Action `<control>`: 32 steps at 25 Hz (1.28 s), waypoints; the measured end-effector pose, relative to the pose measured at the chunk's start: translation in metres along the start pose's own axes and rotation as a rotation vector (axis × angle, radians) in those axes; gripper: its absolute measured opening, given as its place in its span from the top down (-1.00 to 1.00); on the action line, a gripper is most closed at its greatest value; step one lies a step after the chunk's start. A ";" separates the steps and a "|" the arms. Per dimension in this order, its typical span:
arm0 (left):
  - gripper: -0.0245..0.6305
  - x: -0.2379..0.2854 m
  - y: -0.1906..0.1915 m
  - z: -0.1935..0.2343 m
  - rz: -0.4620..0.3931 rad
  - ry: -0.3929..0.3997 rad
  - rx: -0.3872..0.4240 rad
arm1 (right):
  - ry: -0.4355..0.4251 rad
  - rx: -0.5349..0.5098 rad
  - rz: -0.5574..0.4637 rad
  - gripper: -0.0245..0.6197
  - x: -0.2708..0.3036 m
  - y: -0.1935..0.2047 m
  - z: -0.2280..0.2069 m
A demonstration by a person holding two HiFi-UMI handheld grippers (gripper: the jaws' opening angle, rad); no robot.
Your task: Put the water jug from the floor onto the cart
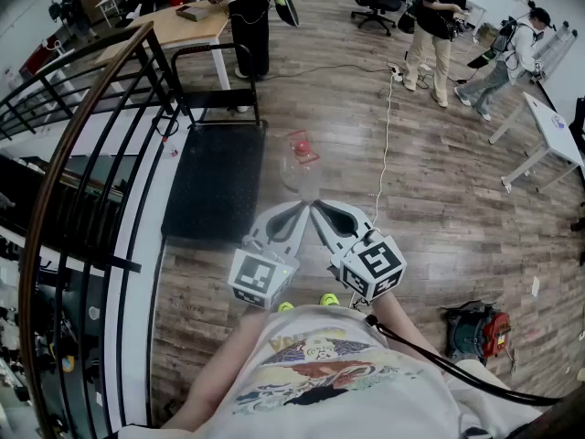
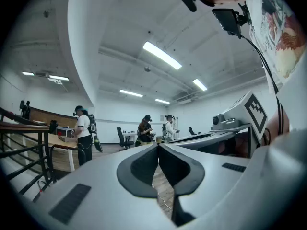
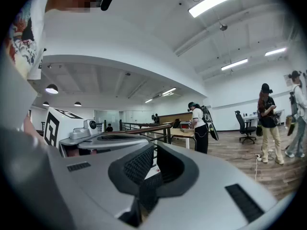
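down ahead, the water jug [image 1: 301, 158] stands on the wood floor [image 1: 439, 199], just beside the right edge of the cart [image 1: 215, 186]; the left gripper [image 1: 299, 208] and right gripper [image 1: 319, 208] are level, tips close together, short of the jug; both have jaws closed together, gripping nothing
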State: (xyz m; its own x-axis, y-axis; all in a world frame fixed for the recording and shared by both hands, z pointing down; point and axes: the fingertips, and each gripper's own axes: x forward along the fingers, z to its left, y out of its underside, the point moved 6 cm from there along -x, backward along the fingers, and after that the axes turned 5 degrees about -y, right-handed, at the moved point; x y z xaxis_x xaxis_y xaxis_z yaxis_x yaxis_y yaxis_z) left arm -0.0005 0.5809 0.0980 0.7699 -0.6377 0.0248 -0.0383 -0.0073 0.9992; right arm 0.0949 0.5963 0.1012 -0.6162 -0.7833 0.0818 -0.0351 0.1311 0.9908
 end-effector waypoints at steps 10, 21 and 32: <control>0.89 -0.002 0.000 0.003 0.010 -0.004 0.000 | 0.000 0.019 -0.010 0.81 0.003 -0.001 0.002; 0.89 -0.006 0.005 0.007 0.046 0.011 -0.011 | 0.010 0.044 0.002 0.81 0.007 0.006 0.007; 0.89 -0.022 0.014 0.013 0.057 0.039 -0.014 | 0.041 0.055 -0.001 0.81 0.011 0.015 0.025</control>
State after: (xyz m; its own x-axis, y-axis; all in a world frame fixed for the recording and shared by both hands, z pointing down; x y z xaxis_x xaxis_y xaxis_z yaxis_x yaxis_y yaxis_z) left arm -0.0266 0.5849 0.1108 0.7910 -0.6062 0.0826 -0.0741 0.0391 0.9965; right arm 0.0679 0.6050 0.1145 -0.5837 -0.8073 0.0865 -0.0796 0.1630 0.9834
